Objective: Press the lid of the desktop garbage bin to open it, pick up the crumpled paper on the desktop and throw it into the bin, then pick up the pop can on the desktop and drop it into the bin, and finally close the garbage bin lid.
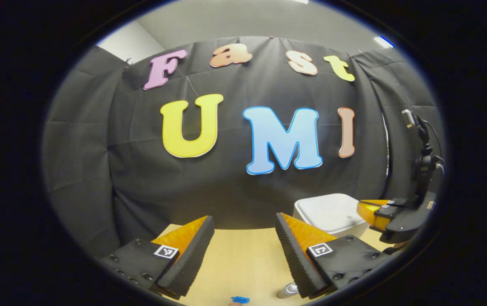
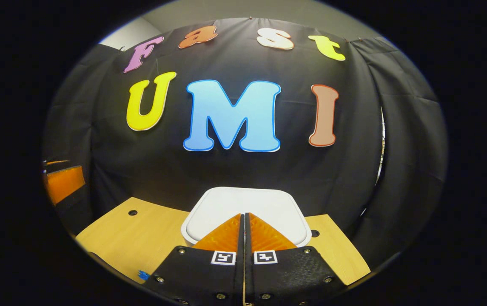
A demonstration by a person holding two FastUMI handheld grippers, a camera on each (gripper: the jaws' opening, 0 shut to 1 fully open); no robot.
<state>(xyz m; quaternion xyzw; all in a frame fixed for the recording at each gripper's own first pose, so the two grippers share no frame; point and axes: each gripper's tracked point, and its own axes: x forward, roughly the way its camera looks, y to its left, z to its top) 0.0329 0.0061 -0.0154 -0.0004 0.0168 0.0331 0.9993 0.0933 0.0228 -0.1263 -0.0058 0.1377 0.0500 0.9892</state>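
The white desktop bin (image 2: 226, 208) stands at the back of the table with its lid down. My right gripper (image 2: 244, 215) is shut with nothing between its fingers, and its tips hover over the front middle of the lid; whether they touch it I cannot tell. In the left gripper view the bin (image 1: 328, 212) sits at the right with the right gripper (image 1: 373, 211) over its edge. My left gripper (image 1: 244, 219) is open above the table. The pop can (image 1: 288, 290) lies just below its right finger. A small blue scrap, perhaps the crumpled paper (image 1: 240, 299), peeks in at the bottom edge.
The light wooden table (image 2: 141, 238) has small round holes (image 2: 132, 212) near its back corners. A camera on a black stand (image 1: 422, 157) rises at the right by the curtain. The left gripper (image 2: 62, 182) shows at the far left of the right gripper view.
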